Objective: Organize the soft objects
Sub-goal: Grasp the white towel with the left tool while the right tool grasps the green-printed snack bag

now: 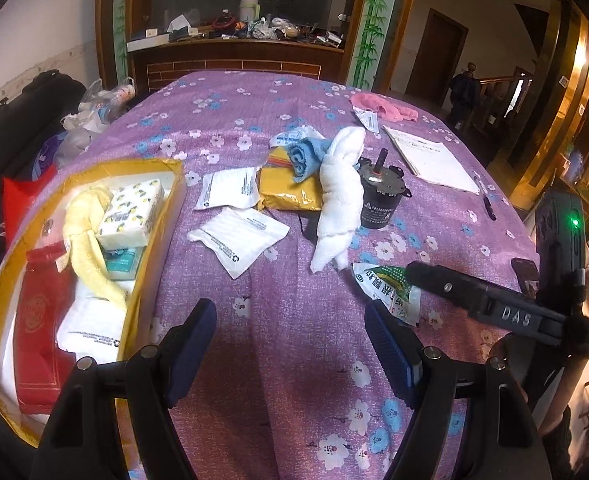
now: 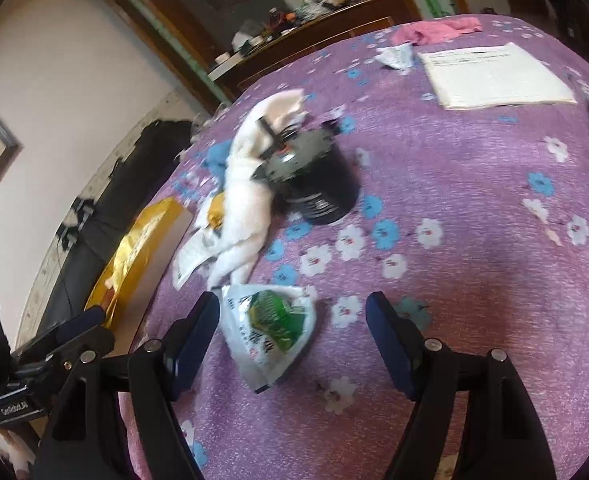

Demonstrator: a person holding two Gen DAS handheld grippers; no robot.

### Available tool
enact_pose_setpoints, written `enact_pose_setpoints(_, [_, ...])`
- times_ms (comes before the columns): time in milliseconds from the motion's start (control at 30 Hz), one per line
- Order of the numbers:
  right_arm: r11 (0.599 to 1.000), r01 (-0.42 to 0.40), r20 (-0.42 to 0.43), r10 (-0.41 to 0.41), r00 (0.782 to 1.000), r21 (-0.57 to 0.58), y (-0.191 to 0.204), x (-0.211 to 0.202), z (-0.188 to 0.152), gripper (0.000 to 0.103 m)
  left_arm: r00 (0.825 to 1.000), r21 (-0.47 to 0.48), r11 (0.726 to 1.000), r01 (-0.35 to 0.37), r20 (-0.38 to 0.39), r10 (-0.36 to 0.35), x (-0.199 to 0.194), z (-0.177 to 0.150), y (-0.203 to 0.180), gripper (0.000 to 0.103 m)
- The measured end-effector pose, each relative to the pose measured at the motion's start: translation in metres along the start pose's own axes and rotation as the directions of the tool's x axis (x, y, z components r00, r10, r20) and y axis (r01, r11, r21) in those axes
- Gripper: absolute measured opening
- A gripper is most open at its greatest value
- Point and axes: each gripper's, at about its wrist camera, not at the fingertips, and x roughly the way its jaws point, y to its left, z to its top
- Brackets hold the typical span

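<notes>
Gold box (image 1: pixel 162 216), table's left edge: yellow towel (image 1: pixel 84 240) and tissue pack (image 1: pixel 132 212) are already collected inside. White towel (image 1: pixel 340 196) is left mid-table against a black motor (image 1: pixel 378 200). Left gripper (image 1: pixel 290 344) and right gripper (image 2: pixel 292 332): jaws spread, nothing held; green-printed packet (image 2: pixel 270 332) is lined up between the right jaws, apparently for pickup.

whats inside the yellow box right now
The yellow box holds a pale yellow cloth, a lemon-print tissue pack, a red packet and a white pouch. A teal item shows under the tissue pack; anything beneath is covered.
</notes>
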Motion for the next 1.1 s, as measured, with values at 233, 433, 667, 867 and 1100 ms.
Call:
enact_pose_setpoints(233, [0.995, 0.066, -0.063, -0.071, 0.995, -0.070, 0.021, 0.018, -0.002, 0.074, 1.000, 0.016, 1.000, -0.013, 0.001, 0.013, 0.005, 0.009, -0.003, 0.080])
enact_pose_setpoints(433, [0.991, 0.105, -0.075, -0.112, 0.991, -0.087, 0.023, 0.026, -0.001, 0.045, 1.000, 0.060, 0.998, -0.011, 0.000, 0.011, 0.025, 0.034, -0.012, 0.080])
enact_pose_setpoints(667, [0.993, 0.094, -0.045, -0.098, 0.994, -0.076, 0.020, 0.020, -0.002, 0.035, 0.998, 0.098, 0.995, 0.021, -0.062, -0.015, 0.076, 0.069, -0.028, 0.080])
enact_pose_setpoints(867, [0.995, 0.090, 0.039, -0.088, 0.995, -0.044, 0.016, 0.004, -0.002, 0.034, 0.998, 0.217, 0.976, 0.006, -0.058, 0.007, 0.109, 0.086, -0.057, 0.080])
enact_pose_setpoints(1100, [0.997, 0.072, 0.039, -0.071, 0.997, -0.020, 0.012, 0.004, 0.000, 0.035, 0.989, 0.195, 0.981, -0.001, -0.142, 0.029, 0.142, 0.093, -0.060, 0.036])
